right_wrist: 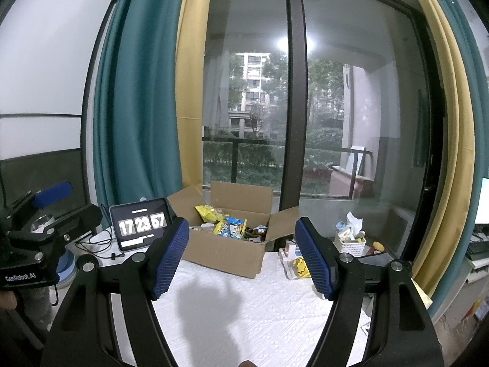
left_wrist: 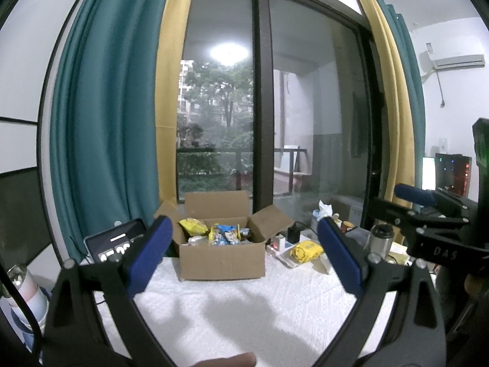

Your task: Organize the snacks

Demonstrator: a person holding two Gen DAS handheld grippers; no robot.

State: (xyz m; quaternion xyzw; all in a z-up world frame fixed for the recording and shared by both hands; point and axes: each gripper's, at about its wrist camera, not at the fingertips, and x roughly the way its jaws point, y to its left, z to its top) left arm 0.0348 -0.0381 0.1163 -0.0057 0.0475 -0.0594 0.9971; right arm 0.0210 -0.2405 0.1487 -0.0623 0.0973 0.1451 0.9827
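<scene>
- The snack packets are being held in an open cardboard box point(left_wrist: 222, 260) standing at the far side of the white patterned cloth point(left_wrist: 259, 299), in front of the glass door; its four flaps are being left folded outward.
- Inside the box a yellow packet point(left_wrist: 192, 225) is being seen at the back left, with a blue and yellow packet point(left_wrist: 225, 235) beside it toward the middle (the smaller things under them cannot be made out).
- One more yellow packet point(left_wrist: 306, 251) is lying outside the box, to its right, on a white tray, well apart from both grippers.
- The left gripper point(left_wrist: 244, 253) is being held low over the cloth with its blue pads spread wide; nothing is being held between them, and the box is being framed in the gap from a distance.
- The right gripper point(right_wrist: 241, 258) is likewise being held with its jaws apart and empty, pointed slightly down toward the box.
- A tablet point(right_wrist: 139, 223) showing a flip clock is being propped to the left of the box, with cables trailing beside it.
- A small white basket point(right_wrist: 351, 243) of oddments is sitting to the right, near the yellow curtain.
- Shadows of the grippers are being cast on the cloth in front of the box.
</scene>
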